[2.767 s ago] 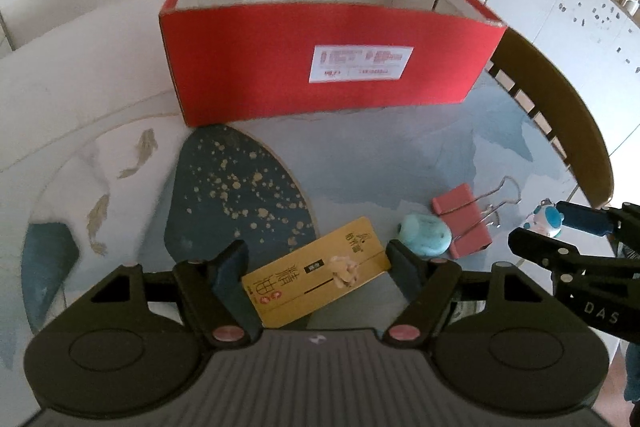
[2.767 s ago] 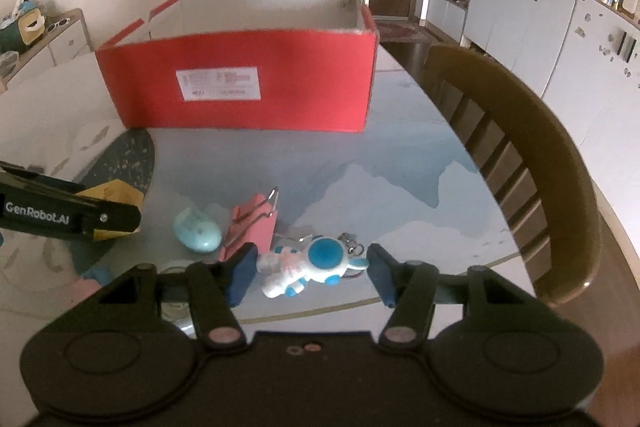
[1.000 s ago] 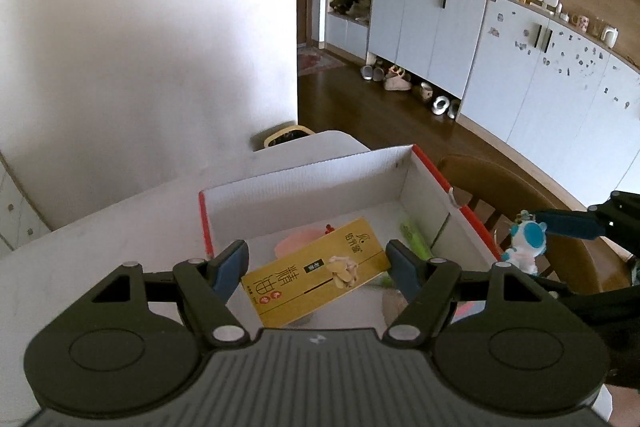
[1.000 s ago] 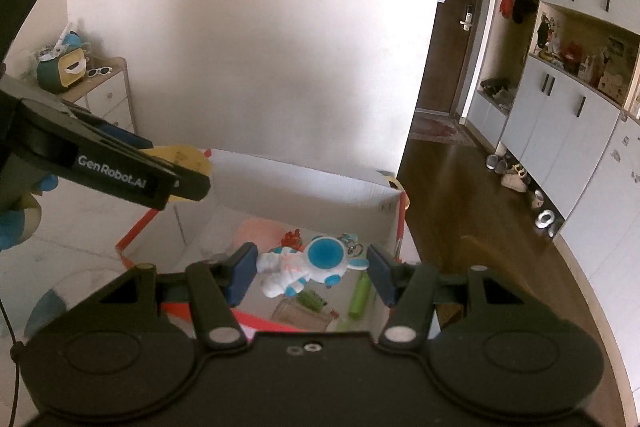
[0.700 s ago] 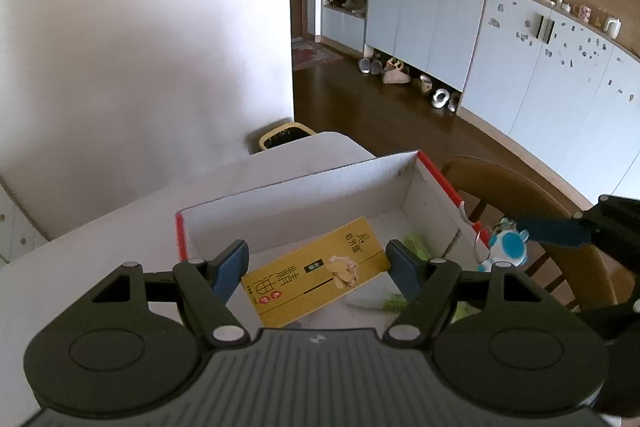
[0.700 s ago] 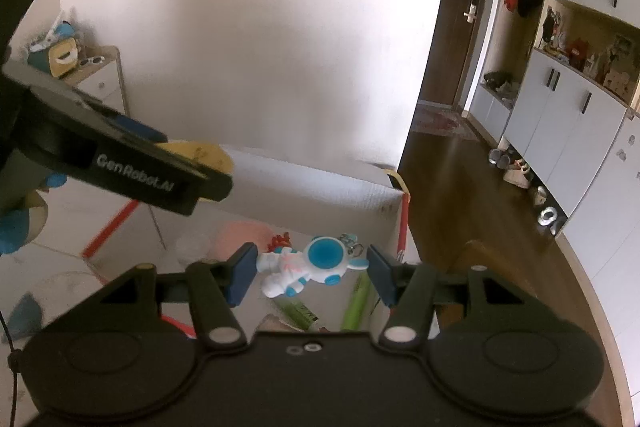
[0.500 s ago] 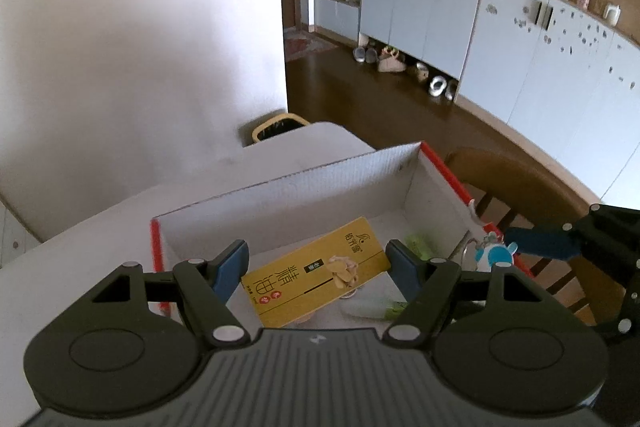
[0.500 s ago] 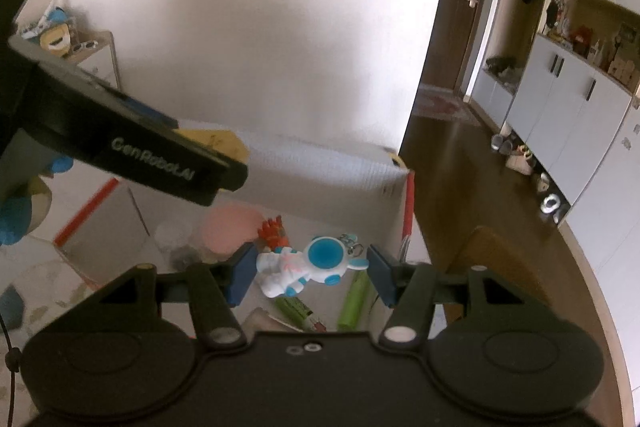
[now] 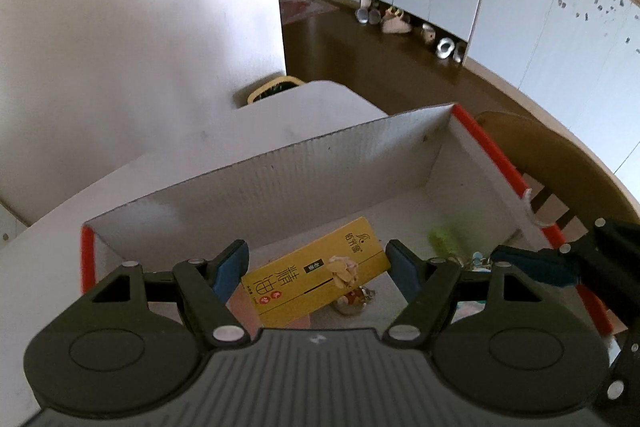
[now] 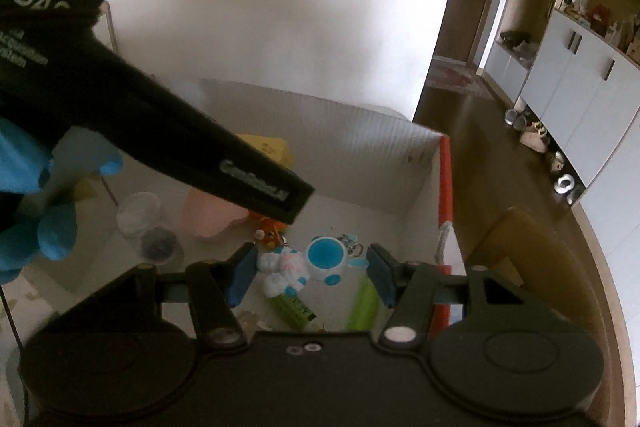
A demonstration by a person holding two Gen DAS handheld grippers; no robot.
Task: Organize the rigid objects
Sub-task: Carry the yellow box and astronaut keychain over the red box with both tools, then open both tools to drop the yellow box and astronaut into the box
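Observation:
My left gripper (image 9: pixel 316 267) is shut on a flat yellow box (image 9: pixel 316 279) with dark print, held over the open red cardboard box (image 9: pixel 492 147). My right gripper (image 10: pixel 308 275) is shut on a small white and blue figure keychain (image 10: pixel 304 267), also over the box's inside (image 10: pixel 445 163). In the right wrist view the left gripper's black body (image 10: pixel 160 131) crosses from the upper left, with a corner of the yellow box (image 10: pixel 268 147) behind it. In the left wrist view the right gripper's blue-tipped finger (image 9: pixel 532 263) reaches in from the right.
On the box floor lie a pink piece (image 10: pixel 212 215), a clear round lid (image 10: pixel 140 215), a small orange figure (image 10: pixel 272 231) and green tubes (image 10: pixel 364 303). A blue-gloved hand (image 10: pixel 36 211) holds the left gripper. A wooden chair back (image 9: pixel 560 163) stands right of the box.
Both grippers have sunk toward the open box with their loads still held. The box's inside now fills more of both views, and the left gripper looms larger in the right wrist view.

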